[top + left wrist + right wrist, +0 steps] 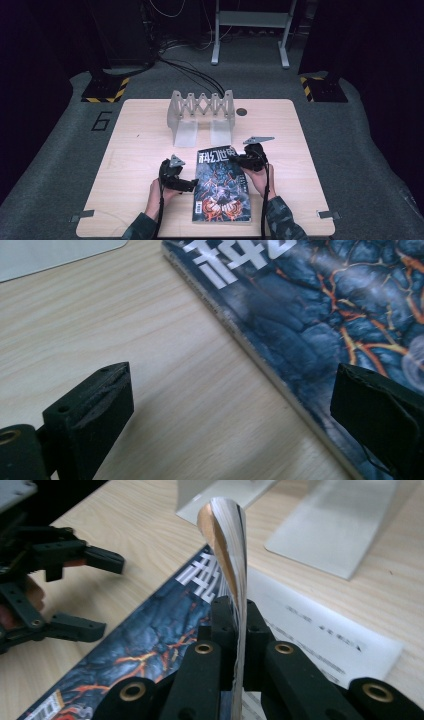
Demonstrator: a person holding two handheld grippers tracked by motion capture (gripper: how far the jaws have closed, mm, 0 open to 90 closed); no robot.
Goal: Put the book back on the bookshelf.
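Pale wood forms the bench (135,150), which is surrounded by grey floor and dark surroundings. At its near middle a magazine (221,187) with a dark blue and orange cover is laid flat. Behind it an expandable metal rack (201,112) is placed. The left claw (186,185) is held spread, its jaws set astride the magazine's left edge. The right claw (235,630) is pressed together on a lifted, curling bundle of pages (227,540) at the magazine's upper right corner.
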